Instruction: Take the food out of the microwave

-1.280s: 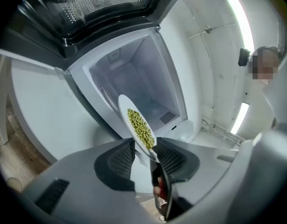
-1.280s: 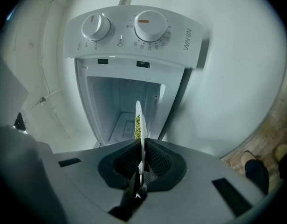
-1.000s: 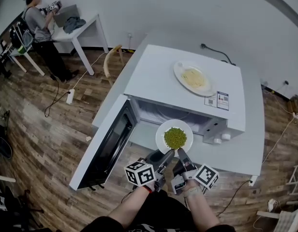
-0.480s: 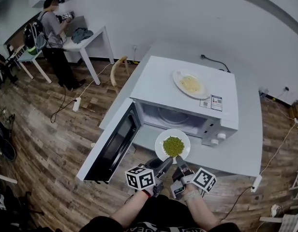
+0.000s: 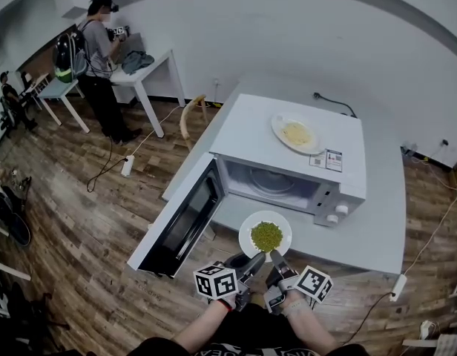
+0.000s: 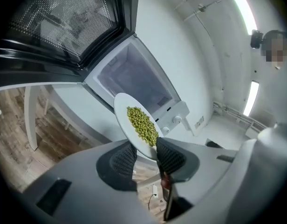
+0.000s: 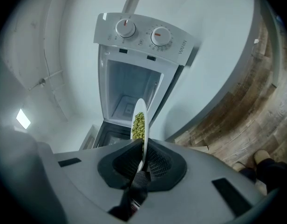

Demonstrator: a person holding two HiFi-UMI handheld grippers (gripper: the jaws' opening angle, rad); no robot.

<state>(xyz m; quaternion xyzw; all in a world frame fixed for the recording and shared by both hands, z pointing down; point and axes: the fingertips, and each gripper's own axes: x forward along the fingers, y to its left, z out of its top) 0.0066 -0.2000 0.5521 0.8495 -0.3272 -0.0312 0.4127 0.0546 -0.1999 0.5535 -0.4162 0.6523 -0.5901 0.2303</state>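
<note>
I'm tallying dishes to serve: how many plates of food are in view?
2. A plate of peas held by the left hand-held gripper and right hand-held gripper before the open microwave; a plate of noodles on top of it.

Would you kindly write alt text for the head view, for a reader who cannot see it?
The left gripper and right gripper hold a plate of peas by its near rim, outside the open microwave. A second plate of food sits on top.
</note>
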